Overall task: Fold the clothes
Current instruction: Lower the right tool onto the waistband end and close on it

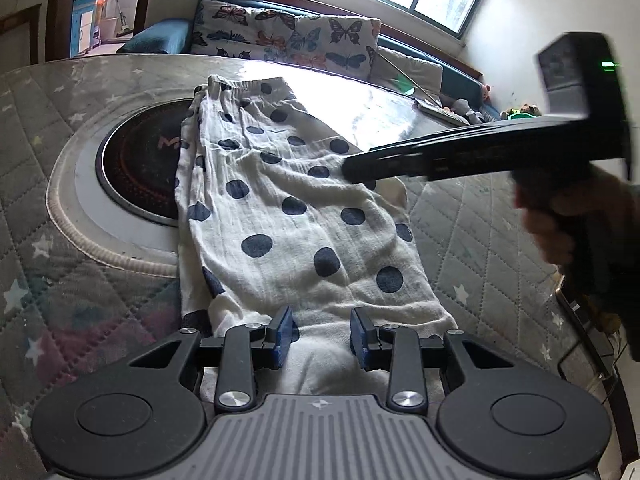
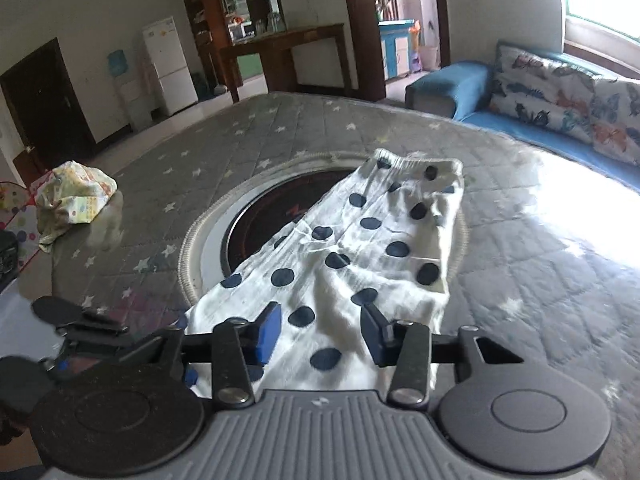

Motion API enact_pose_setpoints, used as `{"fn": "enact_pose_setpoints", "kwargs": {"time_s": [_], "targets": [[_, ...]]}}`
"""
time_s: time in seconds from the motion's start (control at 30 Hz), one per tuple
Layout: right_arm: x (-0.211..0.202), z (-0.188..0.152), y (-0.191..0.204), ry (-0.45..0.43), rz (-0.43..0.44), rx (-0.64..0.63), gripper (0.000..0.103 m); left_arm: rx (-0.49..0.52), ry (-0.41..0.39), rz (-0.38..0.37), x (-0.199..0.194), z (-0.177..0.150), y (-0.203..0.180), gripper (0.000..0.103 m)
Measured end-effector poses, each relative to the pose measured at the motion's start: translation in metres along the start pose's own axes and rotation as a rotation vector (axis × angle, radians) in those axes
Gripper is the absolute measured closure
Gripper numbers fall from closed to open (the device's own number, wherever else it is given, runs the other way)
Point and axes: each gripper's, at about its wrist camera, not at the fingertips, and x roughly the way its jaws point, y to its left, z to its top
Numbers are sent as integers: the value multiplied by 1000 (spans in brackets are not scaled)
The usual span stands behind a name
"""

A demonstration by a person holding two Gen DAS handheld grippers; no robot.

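White trousers with dark blue dots (image 1: 288, 216) lie lengthwise on the quilted table, waistband at the far end, partly over a round black cooktop (image 1: 136, 168). My left gripper (image 1: 322, 336) is open over the near hem, its jaws apart with cloth between and below them. My right gripper (image 2: 320, 332) is open over the trousers (image 2: 360, 248) near their near end. The right gripper's body also shows in the left wrist view (image 1: 460, 156), reaching in from the right above the cloth. The left gripper shows in the right wrist view at the lower left (image 2: 72, 320).
The grey star-patterned quilted cover (image 2: 256, 136) spans the table. A crumpled pale patterned garment (image 2: 72, 196) lies at its far left edge. A blue sofa with butterfly cushions (image 1: 288, 36) stands behind the table. A phone-like device (image 1: 576, 312) sits at the right edge.
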Motion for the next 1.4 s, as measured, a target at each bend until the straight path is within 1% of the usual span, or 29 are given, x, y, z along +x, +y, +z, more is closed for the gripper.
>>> {"fn": "enact_pose_setpoints", "kwargs": {"time_s": [0.13, 0.2, 0.27, 0.37, 0.5, 0.57, 0.73, 0.8, 0.83, 0.87, 1.0, 1.07, 1.17, 1.4], "targets": [[28, 4, -7, 35, 2, 3, 59, -2, 0, -6, -1, -1, 1, 68], [40, 4, -16, 48, -20, 15, 59, -1, 0, -9, -2, 0, 0, 68], [46, 4, -28, 57, -41, 33, 59, 0, 0, -12, -3, 0, -1, 68], [50, 4, -40, 66, -54, 54, 60, 2, -1, -17, -4, 1, -2, 64], [46, 18, -52, 28, -30, 80, 60, 4, -1, -23, -6, 2, -4, 61], [44, 28, -58, 7, -35, 87, 60, 5, -2, -26, -7, 2, -5, 61], [55, 55, -79, -22, -69, 110, 60, 19, -17, -42, -9, 6, -9, 57], [64, 65, -89, -30, -92, 124, 59, 20, -14, -45, -7, 7, -10, 57], [72, 71, -96, -30, -101, 132, 56, 18, -9, -44, -5, 8, -9, 57], [78, 74, -101, -29, -107, 142, 53, 15, -5, -44, -4, 8, -9, 57], [102, 85, -119, -27, -126, 175, 51, 0, 9, -47, 2, 10, -6, 57], [113, 89, -125, -29, -129, 181, 45, -6, 15, -50, 4, 10, -4, 56], [125, 93, -131, -25, -123, 183, 44, -7, 19, -56, 6, 11, -3, 55], [145, 99, -132, -30, -123, 143, 45, -17, 25, -70, 9, 11, 0, 54]]}}
